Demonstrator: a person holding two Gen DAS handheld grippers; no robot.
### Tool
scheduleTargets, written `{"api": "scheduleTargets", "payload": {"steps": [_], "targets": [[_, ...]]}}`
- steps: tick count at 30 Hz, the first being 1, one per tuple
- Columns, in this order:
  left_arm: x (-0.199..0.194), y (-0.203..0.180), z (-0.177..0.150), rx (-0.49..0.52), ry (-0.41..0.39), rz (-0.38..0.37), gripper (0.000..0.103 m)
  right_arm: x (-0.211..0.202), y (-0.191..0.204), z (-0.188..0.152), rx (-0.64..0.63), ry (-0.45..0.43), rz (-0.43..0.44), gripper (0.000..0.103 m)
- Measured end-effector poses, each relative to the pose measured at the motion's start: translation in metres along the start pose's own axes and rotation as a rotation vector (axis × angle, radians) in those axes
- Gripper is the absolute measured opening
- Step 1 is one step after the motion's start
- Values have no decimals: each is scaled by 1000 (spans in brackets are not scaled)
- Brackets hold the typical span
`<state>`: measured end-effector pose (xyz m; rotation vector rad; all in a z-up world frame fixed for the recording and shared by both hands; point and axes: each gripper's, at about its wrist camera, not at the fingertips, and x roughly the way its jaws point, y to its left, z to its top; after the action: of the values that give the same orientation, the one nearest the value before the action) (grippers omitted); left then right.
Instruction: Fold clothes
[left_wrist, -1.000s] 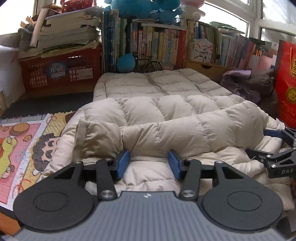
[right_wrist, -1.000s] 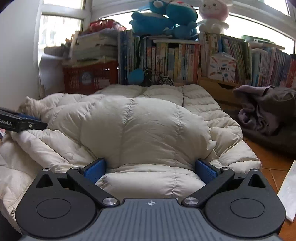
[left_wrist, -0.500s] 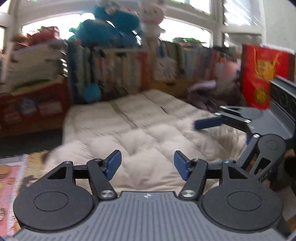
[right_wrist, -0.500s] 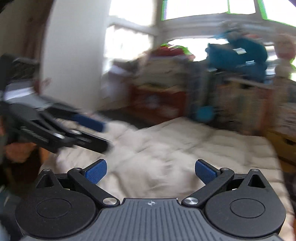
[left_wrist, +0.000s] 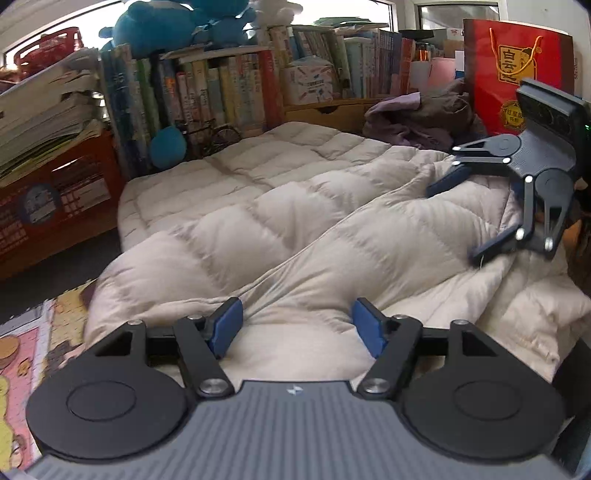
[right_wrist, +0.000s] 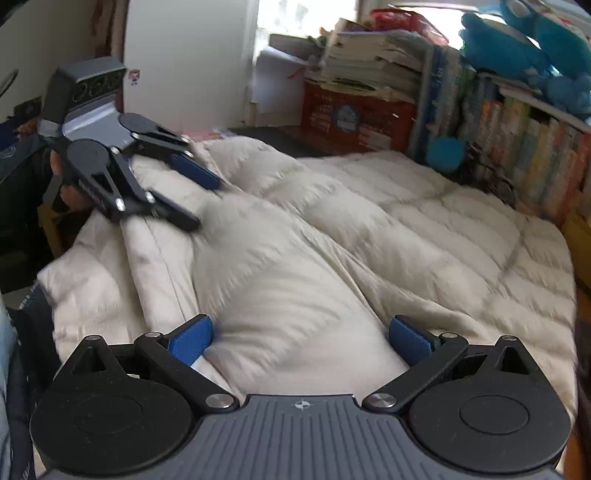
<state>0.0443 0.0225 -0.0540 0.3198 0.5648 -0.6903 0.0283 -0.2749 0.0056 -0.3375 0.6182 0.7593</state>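
Observation:
A cream quilted down jacket (left_wrist: 295, 229) lies spread over the floor, with a puffed fold running across its near half. My left gripper (left_wrist: 297, 326) hangs low over the near edge, and its jaws are opening. The fold bulges between the blue pads (left_wrist: 225, 325), which do not press it. In the right wrist view the left gripper (right_wrist: 203, 203) shows at the left, above the jacket (right_wrist: 332, 240). My right gripper (right_wrist: 301, 339) stands wide open over a puffed part of the jacket. From the left wrist view the right gripper (left_wrist: 458, 221) hovers at the jacket's right side.
A bookshelf (left_wrist: 221, 96) and a red crate (left_wrist: 55, 192) under stacked books line the far side. A red gift bag (left_wrist: 513, 74) and a purple-brown garment heap (left_wrist: 417, 118) stand at the far right. A cartoon puzzle mat (left_wrist: 22, 350) lies left.
The left jaws have widened and no longer pinch the jacket fold. Both grippers have rolled and turned toward each other. The right gripper has risen above the jacket.

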Motion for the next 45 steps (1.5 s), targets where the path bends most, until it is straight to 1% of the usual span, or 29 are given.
{"api": "scheduleTargets", "payload": {"steps": [3,5,7,8,9,10,11,12,13,15,16,17,19,20,21,22,23,26,31,33,35,36,38,40,42,43,45], "targets": [[-12,11,-6,15,0,44,71,-16,-15,-14,67,31,-20,103],[-26,16,-7,31,-4,72,70,-29,-21,-15,118,67,-45,103],[-42,13,-4,89,-28,110,70,-44,-19,-6,113,57,-71,103],[-49,11,-3,117,-57,125,71,-50,-17,1,85,32,-69,103],[-56,6,0,140,-100,132,76,-54,-13,12,40,-12,-45,103],[-63,2,2,160,-138,134,84,-54,-10,24,-10,-56,-7,103],[-65,-1,4,169,-159,127,88,-52,-7,36,-60,-99,34,103],[-63,-2,5,172,-160,128,92,-45,-5,51,-126,-146,92,103],[-58,-2,4,168,-138,137,92,-32,-2,66,-179,-163,150,103],[-43,3,-1,145,-61,155,91,-1,3,94,-269,-171,261,103],[-34,7,-6,128,-16,163,91,19,5,108,-309,-157,322,103],[-27,10,-10,109,13,164,91,42,8,119,-351,-128,376,103],[-19,17,-15,61,47,153,91,83,17,132,-442,-45,465,103],[-18,20,-15,45,53,149,91,100,20,134,-475,11,490,103],[-17,21,-15,40,60,146,92,118,25,132,-499,88,499,103],[-16,22,-15,38,66,144,92,131,26,127,-502,136,502,103],[-15,22,-15,45,69,145,92,135,24,122,-486,131,515,103],[-12,24,-18,37,63,129,93,125,8,107,-459,92,517,103],[-10,27,-19,8,47,101,93,87,-37,74,-382,97,458,103],[-10,24,-19,4,42,93,93,69,-55,59,-337,80,438,103],[-7,22,-18,3,38,83,93,58,-67,51,-273,62,415,103],[-6,21,-18,4,35,79,93,53,-73,44,-236,32,416,103],[-4,18,-14,18,29,85,93,50,-79,31,-182,-24,415,103],[-9,12,-6,46,25,128,93,54,-78,31,-175,-30,411,103],[-20,8,6,71,-13,173,93,60,-74,34,-182,-23,404,103],[-30,7,14,82,-52,182,93,62,-72,34,-182,-21,403,103],[-47,5,29,94,-140,150,95,64,-70,35,-183,-19,402,103]]}}
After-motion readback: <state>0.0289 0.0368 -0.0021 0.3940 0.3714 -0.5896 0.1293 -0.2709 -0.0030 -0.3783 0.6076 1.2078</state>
